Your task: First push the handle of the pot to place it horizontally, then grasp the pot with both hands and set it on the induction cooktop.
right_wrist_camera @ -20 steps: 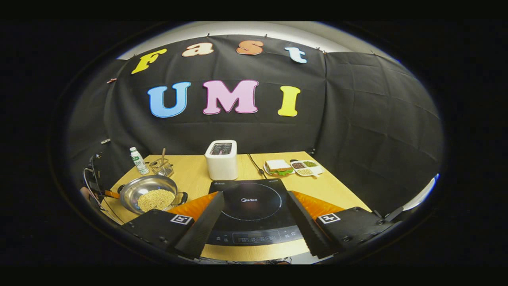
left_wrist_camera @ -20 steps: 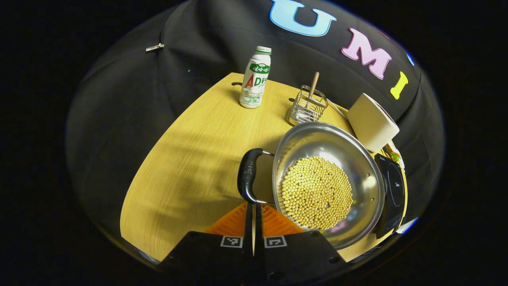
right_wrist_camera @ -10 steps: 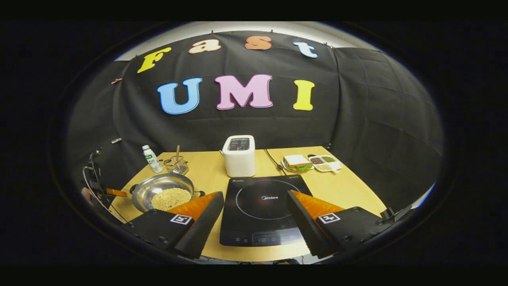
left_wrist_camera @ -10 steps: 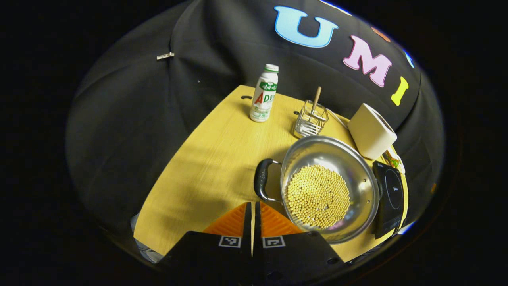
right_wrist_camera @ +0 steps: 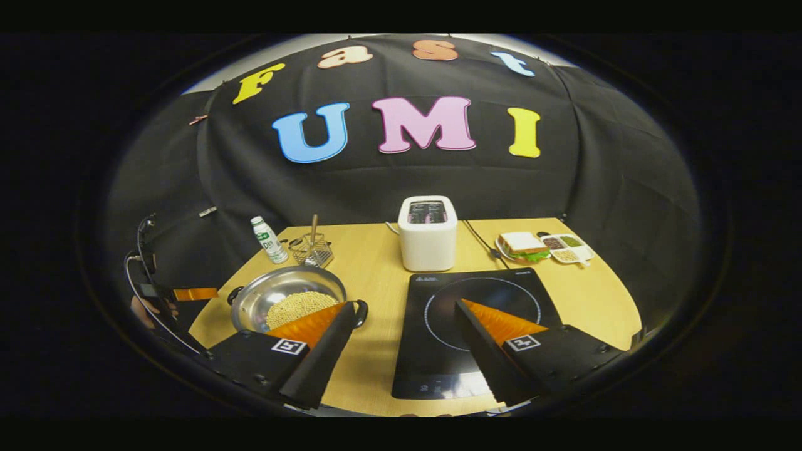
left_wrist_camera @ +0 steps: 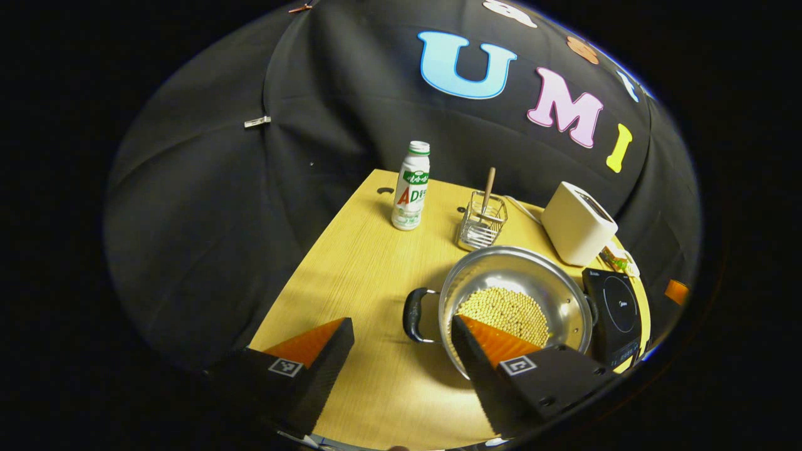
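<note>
left gripper: fingers spread wide, holding nothing, low over the desk just short of the pot
right gripper: fingers spread, empty, above the near edge of the cooktop
pot: steel, sits on the desk left of the cooktop, not on it; a loop handle on each side
near handle: black, lies between the left fingers' line of reach, not touched
far handle: just beside the right gripper's left finger in the right gripper view
beans: loose layer across the pot bottom
cooktop: bare, close beside the pot
step (judgement): handles look level, two-handed grasp comes next
risk 1: uneven lift tips the pot, beans slide and spill
risk 2: thin loop handle slips if the fingers close off-centre
risk 3: pot rim clips the toaster or the cooktop edge on the way over
farther back: wire rack, bottle, sandwich plate
</note>
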Demonstrator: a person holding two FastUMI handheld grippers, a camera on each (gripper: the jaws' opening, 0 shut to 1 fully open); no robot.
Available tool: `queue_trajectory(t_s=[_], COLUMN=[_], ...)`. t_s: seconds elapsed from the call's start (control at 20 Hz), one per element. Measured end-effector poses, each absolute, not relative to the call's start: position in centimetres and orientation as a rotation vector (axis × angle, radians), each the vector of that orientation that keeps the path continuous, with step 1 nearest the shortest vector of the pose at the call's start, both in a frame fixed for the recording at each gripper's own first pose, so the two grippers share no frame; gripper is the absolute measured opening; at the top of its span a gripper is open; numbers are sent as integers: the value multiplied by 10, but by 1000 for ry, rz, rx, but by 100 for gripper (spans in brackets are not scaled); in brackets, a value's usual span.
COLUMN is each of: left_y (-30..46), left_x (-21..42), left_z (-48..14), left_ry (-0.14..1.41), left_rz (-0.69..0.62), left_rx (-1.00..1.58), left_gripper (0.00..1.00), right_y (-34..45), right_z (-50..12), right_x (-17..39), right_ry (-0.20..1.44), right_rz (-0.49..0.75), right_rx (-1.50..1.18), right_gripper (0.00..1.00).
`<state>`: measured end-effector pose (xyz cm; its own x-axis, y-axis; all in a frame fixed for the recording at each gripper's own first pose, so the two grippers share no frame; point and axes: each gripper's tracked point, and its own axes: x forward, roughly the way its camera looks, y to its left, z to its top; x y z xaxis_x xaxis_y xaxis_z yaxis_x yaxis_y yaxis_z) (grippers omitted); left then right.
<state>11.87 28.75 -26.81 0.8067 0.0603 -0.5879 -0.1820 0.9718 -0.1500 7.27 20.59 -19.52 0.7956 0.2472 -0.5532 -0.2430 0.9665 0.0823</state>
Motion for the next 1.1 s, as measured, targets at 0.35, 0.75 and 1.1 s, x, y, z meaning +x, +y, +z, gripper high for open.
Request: queue_trajectory(t_s=[0.35,0.75,1.1], left_y=[284,259,266], left_x=[147,172,186], left_z=[-267,-282,-309], left_ry=[596,629,672], left_rz=[73,-1,-25], left_rx=[-137,-147,-139], left_gripper=[95,95,95], right_y=[255,294,307], right_z=[-243,-309,-354], right_x=[103,108,108], right_ry=[718,905,991], right_rz=[320,371,380], right_rx=[19,63,82], right_gripper=[99,99,99])
